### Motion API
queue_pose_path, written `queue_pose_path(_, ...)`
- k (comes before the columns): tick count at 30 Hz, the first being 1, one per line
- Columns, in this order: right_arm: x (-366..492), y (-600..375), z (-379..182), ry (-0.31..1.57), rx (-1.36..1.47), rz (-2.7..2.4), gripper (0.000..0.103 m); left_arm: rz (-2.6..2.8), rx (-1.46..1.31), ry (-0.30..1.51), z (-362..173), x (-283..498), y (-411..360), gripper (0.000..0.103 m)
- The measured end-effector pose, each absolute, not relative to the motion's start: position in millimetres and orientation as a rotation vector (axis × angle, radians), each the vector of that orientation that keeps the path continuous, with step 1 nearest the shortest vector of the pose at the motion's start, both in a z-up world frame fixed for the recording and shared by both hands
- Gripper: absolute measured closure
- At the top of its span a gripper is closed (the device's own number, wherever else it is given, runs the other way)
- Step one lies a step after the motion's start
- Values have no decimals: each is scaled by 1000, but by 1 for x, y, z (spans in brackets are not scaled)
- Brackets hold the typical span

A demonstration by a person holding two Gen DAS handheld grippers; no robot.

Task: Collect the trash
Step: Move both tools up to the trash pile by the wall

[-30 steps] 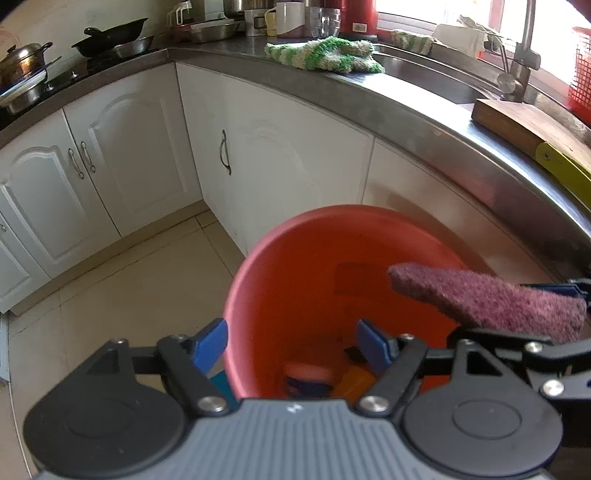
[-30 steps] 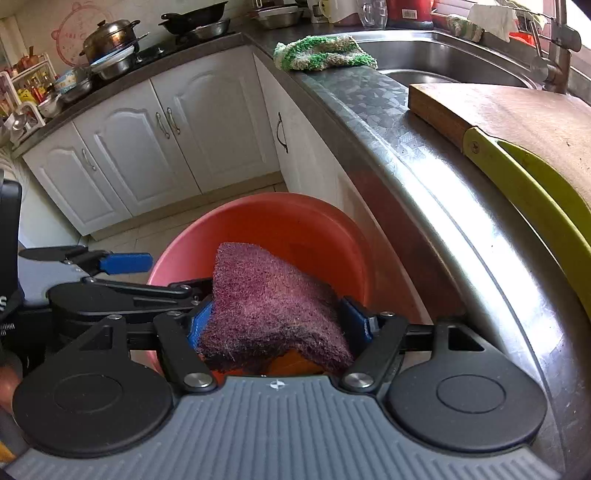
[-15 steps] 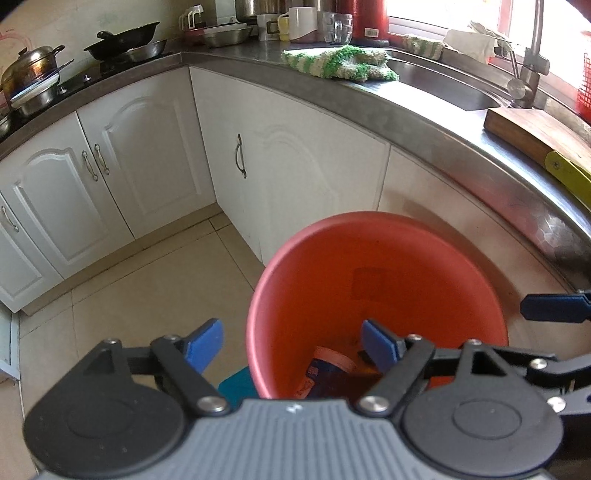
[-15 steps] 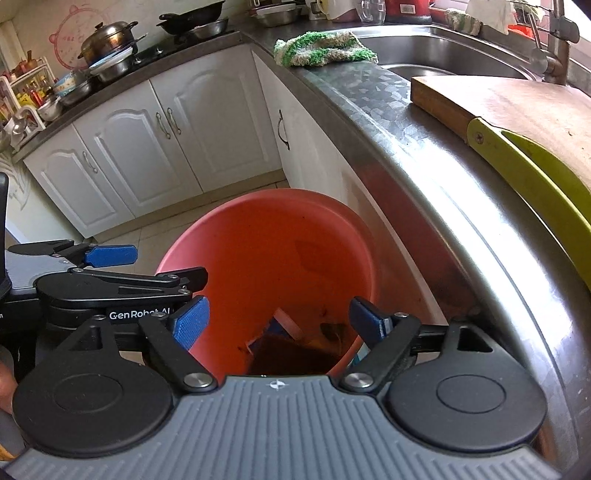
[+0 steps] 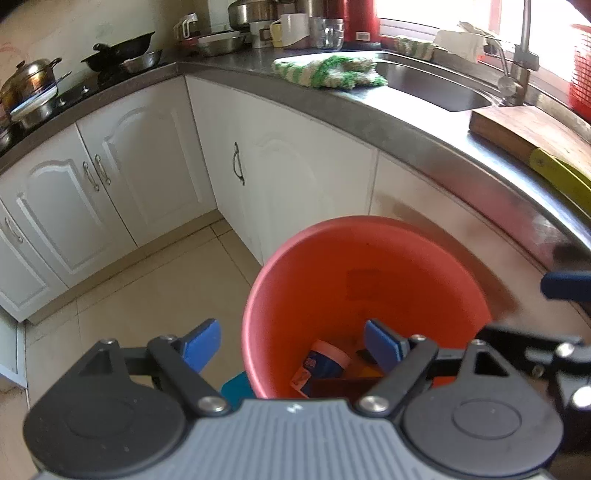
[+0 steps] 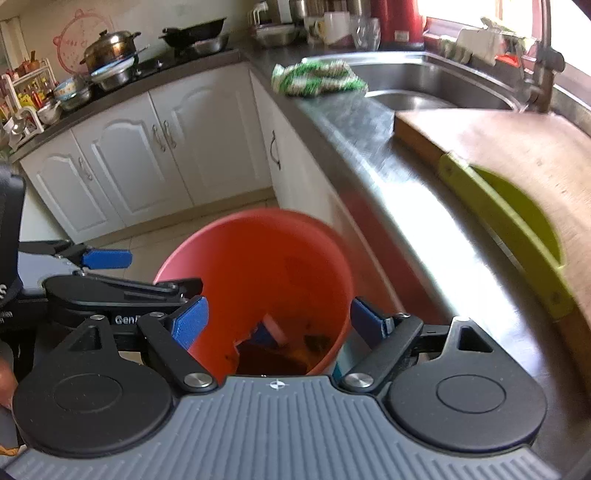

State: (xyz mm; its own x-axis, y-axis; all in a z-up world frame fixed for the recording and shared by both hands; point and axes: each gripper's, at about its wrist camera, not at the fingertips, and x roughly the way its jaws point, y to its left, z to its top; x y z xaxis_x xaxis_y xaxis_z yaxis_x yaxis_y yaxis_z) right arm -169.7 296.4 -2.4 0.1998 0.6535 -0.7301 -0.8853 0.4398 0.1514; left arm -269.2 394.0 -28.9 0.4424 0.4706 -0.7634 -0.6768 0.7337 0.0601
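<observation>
1. Your left gripper point(image 5: 293, 345) sits at the bottom of the left wrist view with its blue pads spread and still widening; the near rim of the orange bin point(image 5: 369, 280) lies between them, but neither pad presses on it.
2. Your right gripper point(image 6: 279, 319) is at the bottom of the right wrist view, its jaws fully spread — nothing is held between them, and they straddle the bin point(image 6: 255, 266) from above.
3. The trash lies at the bottom of the bin: a blue and pink container point(image 5: 325, 363) with dark scraps just beside it, low in the centre of the frame. What each scrap is cannot be told.
4. The bin stands on a pale tiled floor point(image 5: 147, 295), close against the white cabinets point(image 5: 147, 177) that fill the left and centre of the frame.
5. A grey worktop point(image 6: 369, 147) curves from the upper left to the right edge. On it, in the upper centre, lies a green and white cloth point(image 6: 317, 79) just beside the steel sink point(image 6: 424, 85).
6. At the right, a wooden cutting board point(image 6: 517, 147) rests on the worktop with a yellow-green board point(image 6: 517, 218) on top of it.
7. In the upper left, pots and a black pan point(image 5: 122, 50) sit on the stove — mugs and a red kettle point(image 5: 356, 18) stand at the top centre.
</observation>
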Motion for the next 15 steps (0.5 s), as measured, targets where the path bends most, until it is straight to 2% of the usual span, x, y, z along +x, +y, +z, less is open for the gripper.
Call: queue_pose_path(15,-148,231,31,752,-167,1024,0,671,-177,815,12,-254,352,11)
